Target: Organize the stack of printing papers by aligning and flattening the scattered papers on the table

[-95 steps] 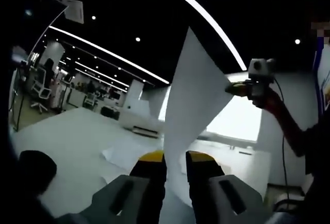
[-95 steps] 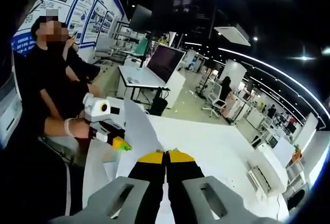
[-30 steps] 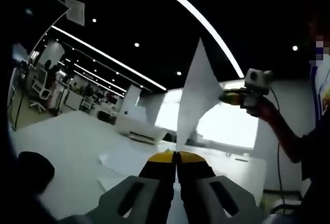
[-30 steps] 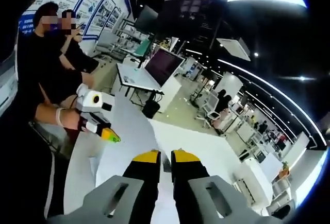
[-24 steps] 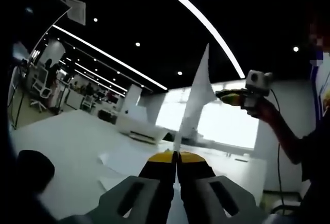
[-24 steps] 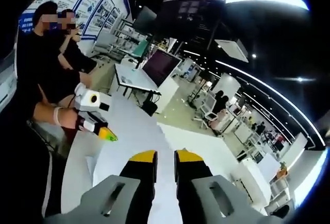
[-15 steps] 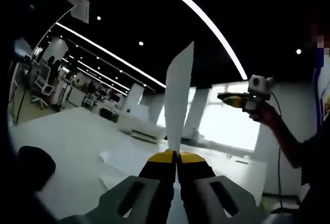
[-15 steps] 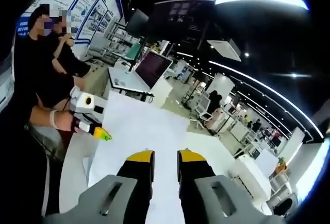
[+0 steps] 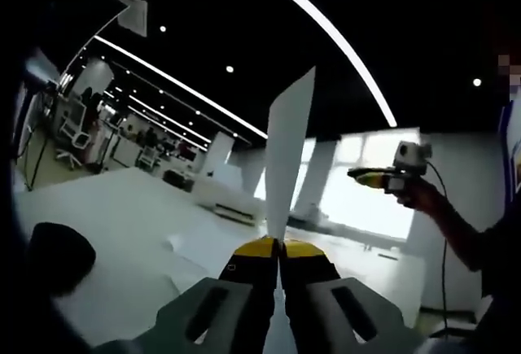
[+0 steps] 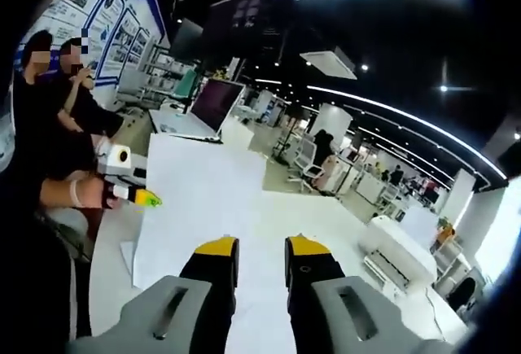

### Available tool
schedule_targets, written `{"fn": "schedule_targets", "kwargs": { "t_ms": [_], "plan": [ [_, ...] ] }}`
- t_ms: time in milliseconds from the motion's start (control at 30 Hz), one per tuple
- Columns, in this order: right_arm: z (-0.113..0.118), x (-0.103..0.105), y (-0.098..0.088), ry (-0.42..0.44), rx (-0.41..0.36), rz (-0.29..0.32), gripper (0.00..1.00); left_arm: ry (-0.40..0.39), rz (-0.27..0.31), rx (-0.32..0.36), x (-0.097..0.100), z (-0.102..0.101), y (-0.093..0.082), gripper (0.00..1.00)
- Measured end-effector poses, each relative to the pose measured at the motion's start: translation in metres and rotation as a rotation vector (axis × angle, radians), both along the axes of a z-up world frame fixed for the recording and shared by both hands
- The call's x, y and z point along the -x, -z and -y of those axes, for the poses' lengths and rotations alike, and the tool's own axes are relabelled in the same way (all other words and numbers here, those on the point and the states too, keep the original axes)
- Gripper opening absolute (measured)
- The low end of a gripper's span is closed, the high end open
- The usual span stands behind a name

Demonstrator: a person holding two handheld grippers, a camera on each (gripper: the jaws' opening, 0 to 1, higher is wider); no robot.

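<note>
Gripping a white paper sheet [image 9: 285,159] upright between closed jaws, the left tool [image 9: 278,247] rises over the white worktop [image 9: 106,224]; the right tool [image 10: 259,246] gapes open, holding nothing.

White paper [image 9: 286,159] above yellow-tipped black jaws of the left gripper [image 9: 278,250]; white table [image 10: 342,232], a person's black sleeve [image 10: 32,146], blue wall posters [image 10: 89,12].

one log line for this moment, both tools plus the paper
left tool: shut on sheet, held upright | right tool: open, off the sheet | table: more papers lying loose
</note>
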State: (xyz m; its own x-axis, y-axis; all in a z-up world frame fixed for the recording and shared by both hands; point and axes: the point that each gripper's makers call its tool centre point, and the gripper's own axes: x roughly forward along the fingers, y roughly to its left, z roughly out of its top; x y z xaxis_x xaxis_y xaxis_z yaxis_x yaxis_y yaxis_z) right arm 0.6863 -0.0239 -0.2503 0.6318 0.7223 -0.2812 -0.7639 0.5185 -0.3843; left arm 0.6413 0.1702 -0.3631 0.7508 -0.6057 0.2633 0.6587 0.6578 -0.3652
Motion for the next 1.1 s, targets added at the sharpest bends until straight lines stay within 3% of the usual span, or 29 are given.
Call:
{"fn": "schedule_targets", "kwargs": {
  "t_ms": [400, 633, 733, 833, 1100],
  "plan": [
    [0.021, -0.008, 0.021, 0.052, -0.074, -0.044, 0.19, -0.028, -0.051, 0.038, -0.006, -0.006, 0.015, 0.06],
    [0.04, -0.025, 0.038, 0.106, -0.129, -0.087, 0.2, -0.035, -0.067, 0.061, -0.007, -0.007, 0.018, 0.06],
    [0.048, -0.032, 0.045, 0.123, -0.146, -0.104, 0.2, -0.041, -0.069, 0.054, -0.007, -0.007, 0.02, 0.06],
    [0.053, -0.035, 0.053, 0.141, -0.168, -0.113, 0.2, -0.06, -0.067, 0.002, -0.009, -0.007, 0.027, 0.06],
    [0.071, -0.046, 0.072, 0.18, -0.209, -0.135, 0.23, -0.053, -0.074, 0.011, -0.01, -0.007, 0.026, 0.06]
  ]
}}
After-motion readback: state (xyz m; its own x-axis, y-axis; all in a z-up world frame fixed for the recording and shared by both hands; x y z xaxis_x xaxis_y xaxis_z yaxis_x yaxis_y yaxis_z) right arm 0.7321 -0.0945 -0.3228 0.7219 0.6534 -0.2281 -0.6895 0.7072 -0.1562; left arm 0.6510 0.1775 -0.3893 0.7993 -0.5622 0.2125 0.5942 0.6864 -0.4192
